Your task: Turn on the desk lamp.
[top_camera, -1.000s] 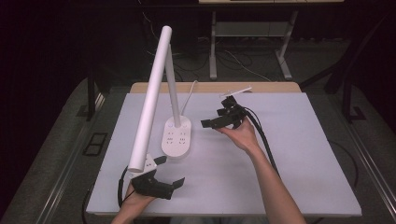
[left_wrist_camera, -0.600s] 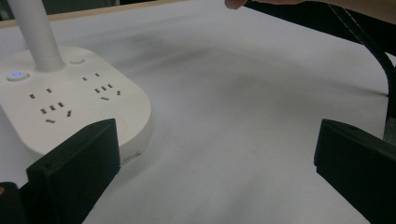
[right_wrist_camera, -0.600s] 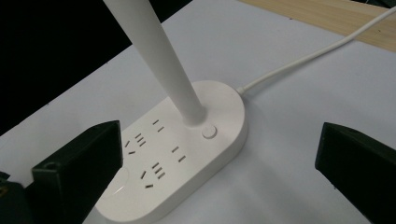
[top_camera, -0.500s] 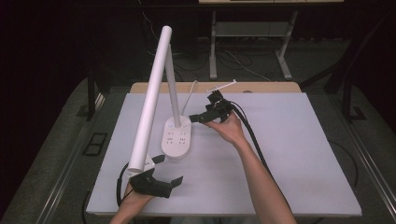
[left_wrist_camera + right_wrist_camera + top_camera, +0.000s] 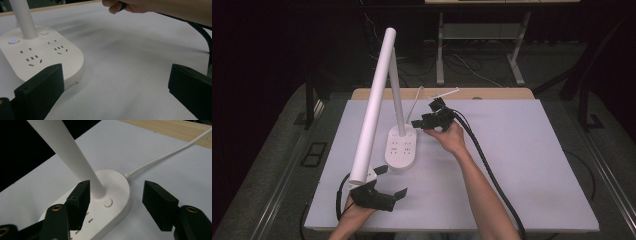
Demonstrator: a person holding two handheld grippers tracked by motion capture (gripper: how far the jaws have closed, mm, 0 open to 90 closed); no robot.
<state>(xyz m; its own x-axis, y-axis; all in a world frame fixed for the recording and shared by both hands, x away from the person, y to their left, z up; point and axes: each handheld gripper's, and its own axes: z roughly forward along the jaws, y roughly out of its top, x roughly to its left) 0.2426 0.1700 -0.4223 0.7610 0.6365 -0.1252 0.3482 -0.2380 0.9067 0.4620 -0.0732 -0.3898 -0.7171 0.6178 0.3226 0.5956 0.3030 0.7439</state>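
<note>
A white desk lamp stands on the table; its oval base [image 5: 401, 149] carries several sockets, and a long tube head [image 5: 373, 105] slants down to the left. My right gripper [image 5: 419, 122] hovers at the back end of the base. In the right gripper view, the right gripper [image 5: 117, 188] straddles the stem's foot [image 5: 98, 191] and a round button [image 5: 108, 202]. Its jaws have just been closing, and the pads touch nothing. My left gripper [image 5: 392, 181] rests open near the table's front left, below the tube's tip. In its own view the left gripper [image 5: 115, 90] has bare table between its jaws.
The lamp's white cable [image 5: 162, 157] runs from the base toward the table's wooden far edge [image 5: 492, 93]. A small blue light [image 5: 13, 40] glows on the base. The right gripper's black cable [image 5: 492, 175] trails along the forearm. White tabletop [image 5: 532, 160] spreads to the right.
The right hand has moved left and slightly down to the back of the lamp base, and its jaws have narrowed. The left gripper has stayed put.
</note>
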